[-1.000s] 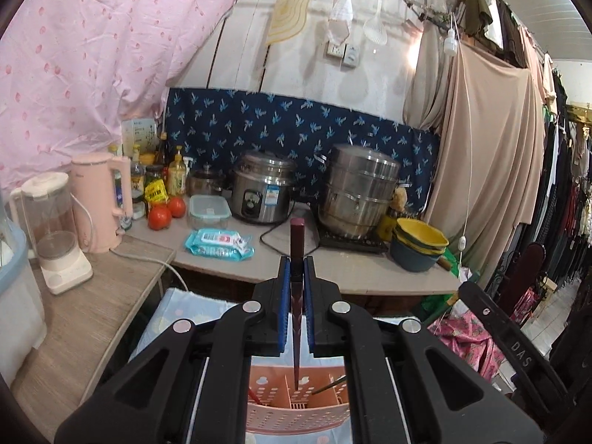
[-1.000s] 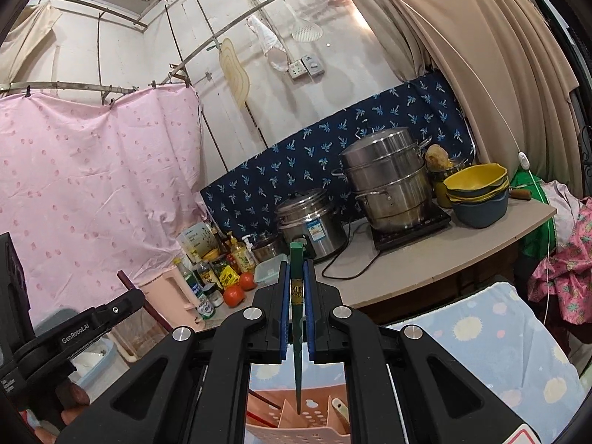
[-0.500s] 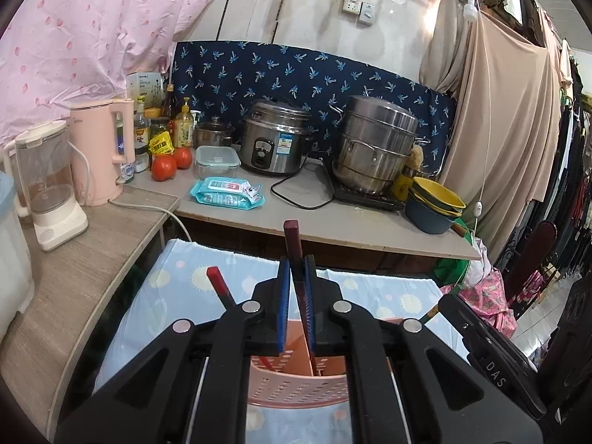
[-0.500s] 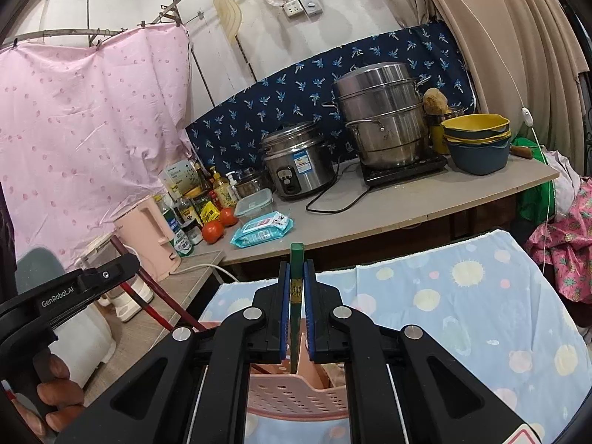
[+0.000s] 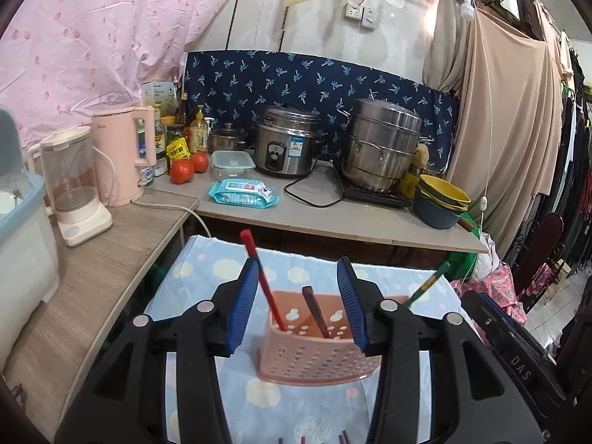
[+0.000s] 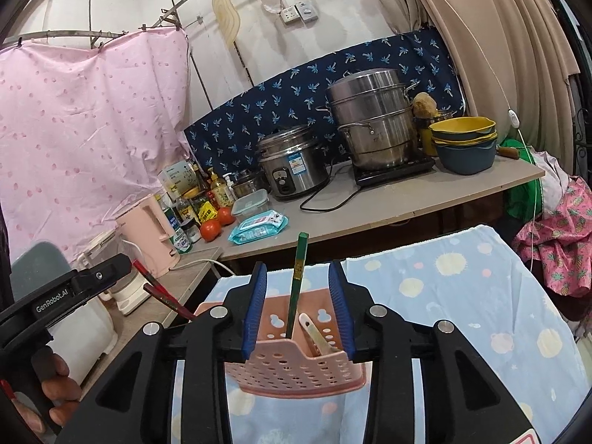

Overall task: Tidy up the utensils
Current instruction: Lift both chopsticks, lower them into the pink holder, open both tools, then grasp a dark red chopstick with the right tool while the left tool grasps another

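Left wrist view, from largest to smallest: a desk [image 5: 296,399] covered with a pale blue cloth printed with suns and clouds fills the lower half. A grey counter [image 5: 333,222] beyond it at 12 o'clock carries a steel steamer pot [image 5: 381,148], a rice cooker [image 5: 286,142] and a pink kettle [image 5: 122,155] toward 10 o'clock. At the centre of the desk stands a pink perforated utensil basket [image 5: 318,347]. The left gripper [image 5: 298,309] hangs in front of it with its jaws released, spread wide to either side of the basket and holding nothing. A red chopstick [image 5: 261,277] and a dark maroon chopstick [image 5: 314,310] lean inside the basket. In the right wrist view, the right gripper [image 6: 298,307] likewise has its jaws spread apart and empty, flanking the same basket, where a green chopstick [image 6: 296,285] stands nearly upright beside a cream-coloured utensil handle [image 6: 314,333].
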A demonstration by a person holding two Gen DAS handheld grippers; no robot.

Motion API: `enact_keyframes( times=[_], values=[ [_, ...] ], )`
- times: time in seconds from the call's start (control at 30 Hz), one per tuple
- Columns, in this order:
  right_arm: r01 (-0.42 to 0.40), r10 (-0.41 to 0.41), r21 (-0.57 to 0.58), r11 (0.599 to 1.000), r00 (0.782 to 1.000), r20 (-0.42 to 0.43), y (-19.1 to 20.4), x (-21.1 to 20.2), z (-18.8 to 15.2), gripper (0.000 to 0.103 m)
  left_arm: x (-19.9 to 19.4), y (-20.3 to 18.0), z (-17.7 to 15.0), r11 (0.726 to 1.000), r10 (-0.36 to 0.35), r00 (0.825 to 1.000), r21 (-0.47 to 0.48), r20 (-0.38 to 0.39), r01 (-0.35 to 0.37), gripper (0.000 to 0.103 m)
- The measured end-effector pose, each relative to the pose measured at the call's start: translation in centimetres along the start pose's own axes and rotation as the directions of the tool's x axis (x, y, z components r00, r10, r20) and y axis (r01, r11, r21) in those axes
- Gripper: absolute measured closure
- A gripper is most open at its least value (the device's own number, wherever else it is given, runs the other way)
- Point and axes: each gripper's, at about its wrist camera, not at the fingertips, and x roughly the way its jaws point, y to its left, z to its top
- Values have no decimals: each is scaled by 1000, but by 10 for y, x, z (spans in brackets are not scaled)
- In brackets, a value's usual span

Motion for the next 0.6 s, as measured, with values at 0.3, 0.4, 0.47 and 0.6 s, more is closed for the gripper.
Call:
enact_keyframes(
  times=[0.3,0.4,0.47,0.6],
  values=[
    [11,-11,-6,1000,993,-120,-9,-38,-62,68,-33,9,-56,999,34,996,32,-79,-31,61],
    [18,-17,3,1000,985,-173,-14,-51,-89,68,-41,13,-82,998,55,992,46,-116,-49,61],
    [28,-26,8,1000,978,-209,-17,-60,-107,68,-46,16,-99,997,64,988,54,-138,-57,61],
    [45,-42,5,999,958,-285,-23,-76,-144,68,-56,24,-136,996,75,976,55,-205,-65,61]
  ],
)
